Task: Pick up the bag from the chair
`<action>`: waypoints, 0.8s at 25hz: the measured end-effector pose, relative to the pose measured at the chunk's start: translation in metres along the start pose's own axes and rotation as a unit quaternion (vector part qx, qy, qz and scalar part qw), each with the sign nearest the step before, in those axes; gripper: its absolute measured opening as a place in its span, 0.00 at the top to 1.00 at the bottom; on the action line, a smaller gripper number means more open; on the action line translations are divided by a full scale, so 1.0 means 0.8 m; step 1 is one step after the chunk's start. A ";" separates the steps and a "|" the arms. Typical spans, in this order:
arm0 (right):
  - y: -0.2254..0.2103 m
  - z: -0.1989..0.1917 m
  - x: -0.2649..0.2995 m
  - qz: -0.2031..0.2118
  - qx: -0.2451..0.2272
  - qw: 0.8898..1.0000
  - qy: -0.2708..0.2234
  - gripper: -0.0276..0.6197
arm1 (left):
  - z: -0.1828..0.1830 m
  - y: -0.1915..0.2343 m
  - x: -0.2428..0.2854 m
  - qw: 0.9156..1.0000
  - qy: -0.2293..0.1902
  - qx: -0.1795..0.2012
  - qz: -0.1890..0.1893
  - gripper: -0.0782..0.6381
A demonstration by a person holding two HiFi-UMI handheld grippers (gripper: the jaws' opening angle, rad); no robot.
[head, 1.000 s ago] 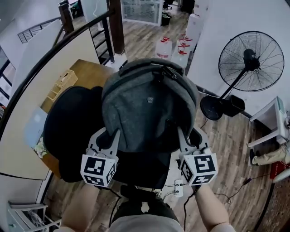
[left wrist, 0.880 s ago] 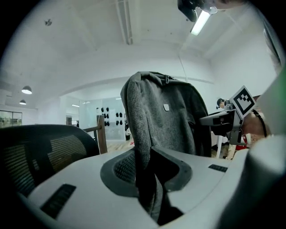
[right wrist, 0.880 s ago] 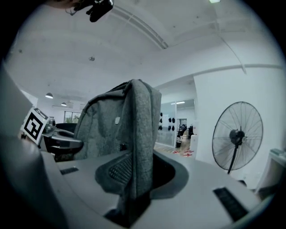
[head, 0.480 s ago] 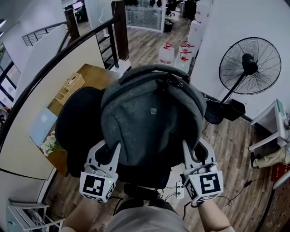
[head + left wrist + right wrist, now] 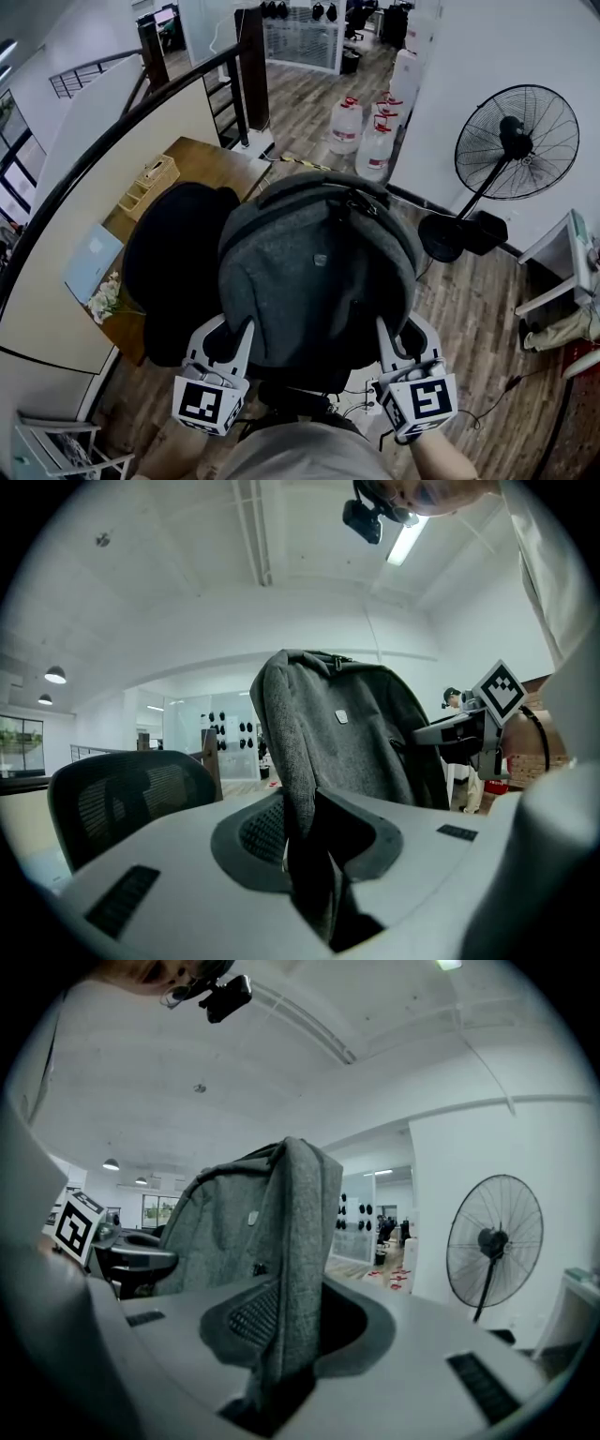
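A grey backpack (image 5: 319, 272) hangs in the air between both grippers, held upright in front of the person. My left gripper (image 5: 230, 330) is shut on the fabric of its lower left edge, and my right gripper (image 5: 398, 330) is shut on its lower right edge. In the left gripper view the backpack (image 5: 347, 742) rises from between the pads of the left gripper (image 5: 300, 832). In the right gripper view a fold of the backpack (image 5: 295, 1232) is pinched in the right gripper (image 5: 286, 1330). The black office chair (image 5: 173, 272) stands behind and left of the bag.
A wooden desk (image 5: 192, 164) with a small organiser is beyond the chair, next to a dark stair railing (image 5: 112, 122). Large water bottles (image 5: 375, 141) stand on the wood floor. A standing fan (image 5: 516, 141) is at the right, with a white table (image 5: 562, 253) nearby.
Both grippers have drawn the backpack back toward the person and a little up, away from the chair. The chair's back now shows further out at the left of the bag.
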State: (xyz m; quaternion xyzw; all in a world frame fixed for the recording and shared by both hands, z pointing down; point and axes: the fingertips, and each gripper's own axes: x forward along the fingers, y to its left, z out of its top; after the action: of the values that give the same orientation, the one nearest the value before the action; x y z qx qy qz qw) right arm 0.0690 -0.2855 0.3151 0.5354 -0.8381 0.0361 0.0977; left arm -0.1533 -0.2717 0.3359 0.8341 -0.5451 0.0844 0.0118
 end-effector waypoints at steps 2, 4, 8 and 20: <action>0.001 -0.003 -0.001 -0.001 0.001 1.000 0.004 0.81 | -0.002 0.000 -0.001 1.000 0.000 -0.002 0.000 0.79; 0.001 -0.002 -0.003 -0.003 0.001 1.000 0.001 0.81 | -0.001 -0.001 -0.002 1.000 -0.002 -0.001 -0.001 0.79; 0.000 0.004 -0.004 -0.004 0.000 1.000 -0.004 0.81 | 0.004 -0.002 -0.003 1.000 -0.009 0.000 -0.001 0.79; 0.000 0.009 -0.009 -0.005 0.002 1.000 -0.005 0.81 | 0.012 -0.003 -0.002 1.000 -0.012 0.004 -0.003 0.79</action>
State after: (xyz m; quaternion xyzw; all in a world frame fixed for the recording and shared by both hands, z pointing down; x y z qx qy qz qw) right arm 0.0710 -0.2803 0.3068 0.5399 -0.8358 0.0346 0.0931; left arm -0.1502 -0.2704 0.3261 0.8366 -0.5424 0.0769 0.0019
